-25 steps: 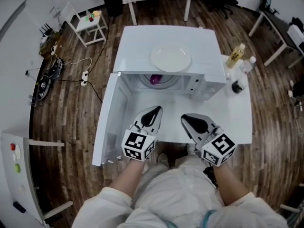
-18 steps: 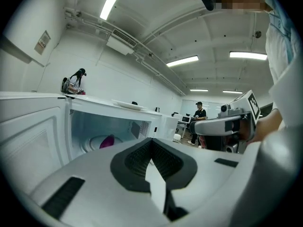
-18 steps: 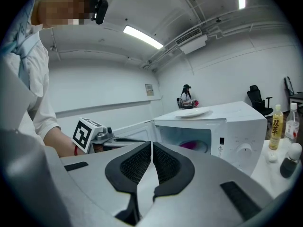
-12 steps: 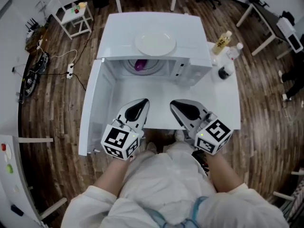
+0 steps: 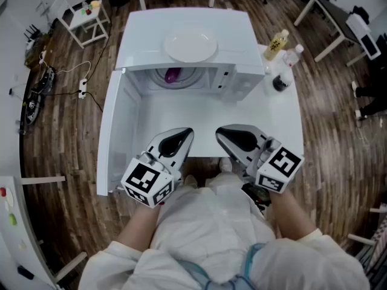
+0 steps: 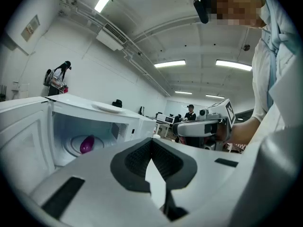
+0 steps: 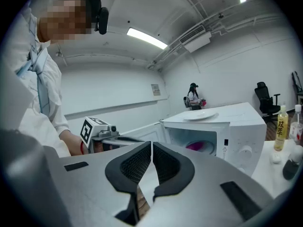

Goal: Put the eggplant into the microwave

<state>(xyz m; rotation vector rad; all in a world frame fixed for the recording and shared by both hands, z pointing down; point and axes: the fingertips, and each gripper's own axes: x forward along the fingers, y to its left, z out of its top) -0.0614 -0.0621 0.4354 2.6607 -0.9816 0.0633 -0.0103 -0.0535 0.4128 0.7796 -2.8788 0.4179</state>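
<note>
The purple eggplant point(image 5: 172, 75) lies on the turntable inside the white microwave point(image 5: 242, 29), whose door point(image 5: 112, 138) hangs open to the left. It also shows in the left gripper view as the eggplant point(image 6: 86, 144) and in the right gripper view as the eggplant point(image 7: 199, 146). My left gripper point(image 5: 183, 136) and right gripper point(image 5: 225, 135) hover side by side at the table's near edge, well short of the microwave mouth. Both are shut with nothing between the jaws, as seen on the left gripper point(image 6: 151, 141) and the right gripper point(image 7: 151, 145).
A white plate point(image 5: 191, 46) rests on top of the microwave. On the white table point(image 5: 284, 132), right of the microwave, stand a yellow bottle point(image 5: 277, 42), a clear bottle point(image 5: 292, 55) and a dark cup point(image 5: 280, 83). A small side table point(image 5: 78, 17) and cables point(image 5: 42, 83) are far left.
Both grippers have drawn back from the microwave toward the person's body and risen a little, still shut. The eggplant stays inside and the door stays open.
</note>
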